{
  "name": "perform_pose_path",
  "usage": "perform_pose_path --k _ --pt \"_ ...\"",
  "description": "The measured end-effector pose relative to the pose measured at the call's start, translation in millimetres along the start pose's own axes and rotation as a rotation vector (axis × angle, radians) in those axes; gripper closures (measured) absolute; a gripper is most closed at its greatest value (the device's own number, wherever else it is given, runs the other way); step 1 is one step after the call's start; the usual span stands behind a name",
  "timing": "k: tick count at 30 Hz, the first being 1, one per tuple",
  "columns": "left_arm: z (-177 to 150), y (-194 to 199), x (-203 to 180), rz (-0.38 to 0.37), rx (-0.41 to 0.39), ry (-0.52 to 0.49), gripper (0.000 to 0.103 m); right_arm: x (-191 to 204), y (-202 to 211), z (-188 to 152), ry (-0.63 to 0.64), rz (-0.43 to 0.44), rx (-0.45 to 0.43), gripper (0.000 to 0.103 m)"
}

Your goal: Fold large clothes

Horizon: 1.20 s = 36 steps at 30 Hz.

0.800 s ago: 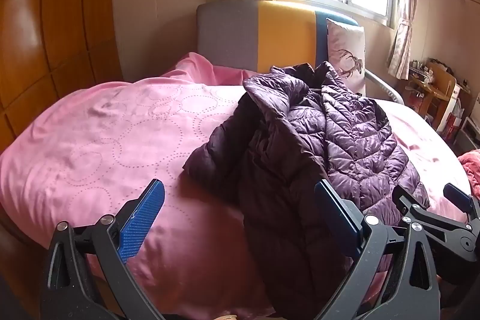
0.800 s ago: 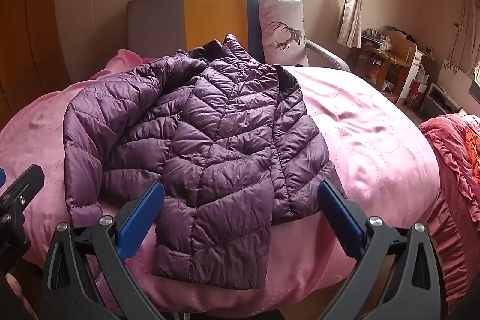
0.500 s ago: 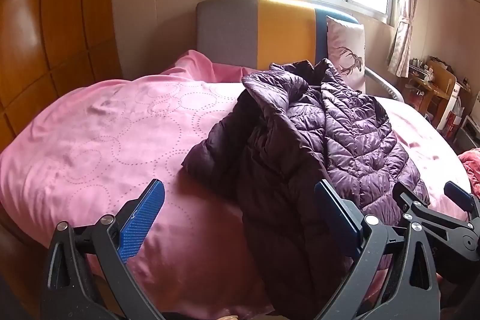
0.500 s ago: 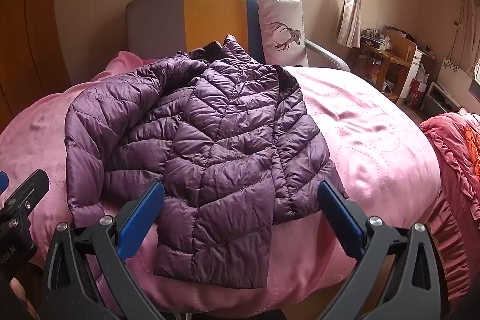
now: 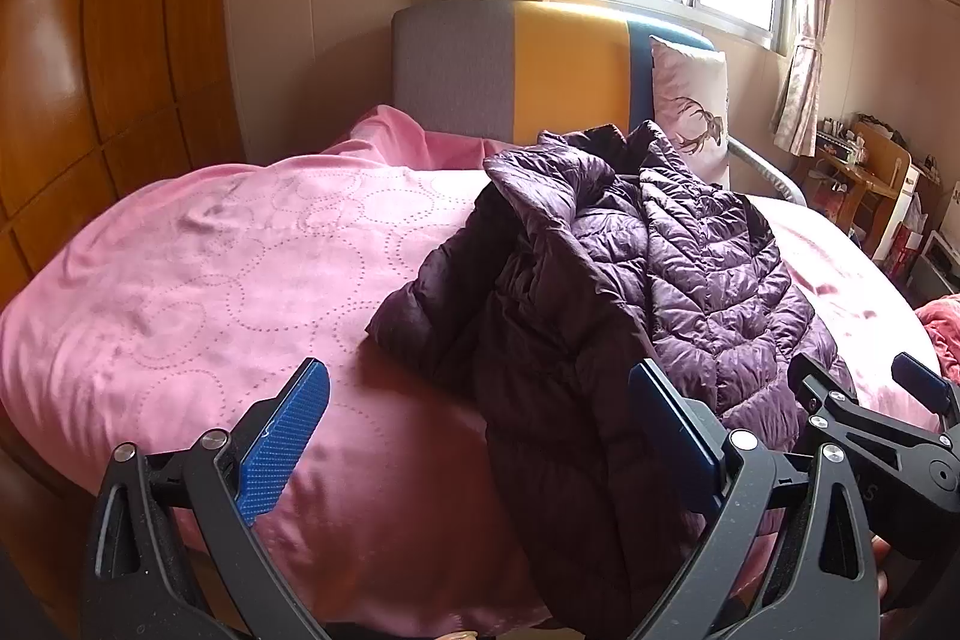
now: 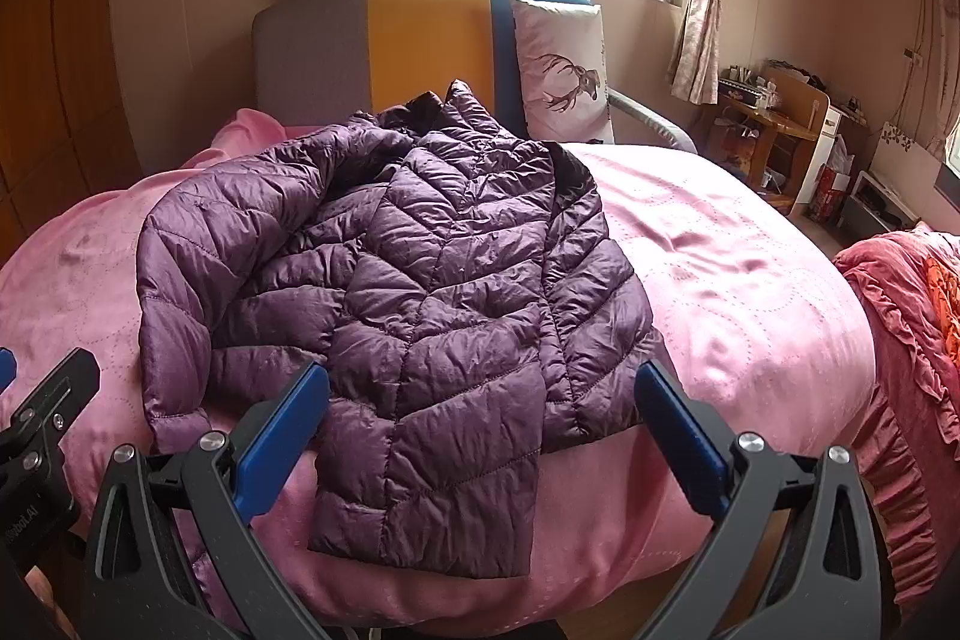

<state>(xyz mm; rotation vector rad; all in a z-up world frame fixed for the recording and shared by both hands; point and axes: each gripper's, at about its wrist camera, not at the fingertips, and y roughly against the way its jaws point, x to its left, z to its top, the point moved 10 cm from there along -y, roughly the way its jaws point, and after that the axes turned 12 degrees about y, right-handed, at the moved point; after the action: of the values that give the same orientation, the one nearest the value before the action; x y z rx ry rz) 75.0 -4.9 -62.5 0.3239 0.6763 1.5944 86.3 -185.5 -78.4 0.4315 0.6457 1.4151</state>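
Note:
A purple quilted puffer jacket [image 6: 420,292] lies on the pink bedspread [image 6: 738,280], collar toward the headboard, its hem hanging over the near bed edge. One sleeve is folded across its left side. In the left wrist view the jacket [image 5: 630,280] lies right of centre. My left gripper [image 5: 480,436] hovers open above the near bed edge, its right finger in front of the jacket's dark side. My right gripper [image 6: 480,436] is open in front of the jacket's hem, nothing between its blue pads. The right gripper [image 5: 882,412] also shows at the lower right of the left wrist view.
A grey, yellow and blue headboard [image 6: 372,40] and a deer-print pillow [image 6: 564,70] stand at the far end. A wooden wardrobe [image 5: 90,70] is on the left. A red ruffled cover [image 6: 912,316] and a cluttered desk [image 6: 774,118] are on the right.
Both views have shifted very slightly; the jacket lies the same and both grippers stay open.

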Motion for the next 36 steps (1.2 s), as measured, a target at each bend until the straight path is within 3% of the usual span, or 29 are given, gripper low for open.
perform_pose_path --k 36 --pt "-3.9 5.3 -8.5 -0.034 0.012 -0.004 0.004 2.2 -3.9 -4.7 0.012 0.003 0.016 0.002"
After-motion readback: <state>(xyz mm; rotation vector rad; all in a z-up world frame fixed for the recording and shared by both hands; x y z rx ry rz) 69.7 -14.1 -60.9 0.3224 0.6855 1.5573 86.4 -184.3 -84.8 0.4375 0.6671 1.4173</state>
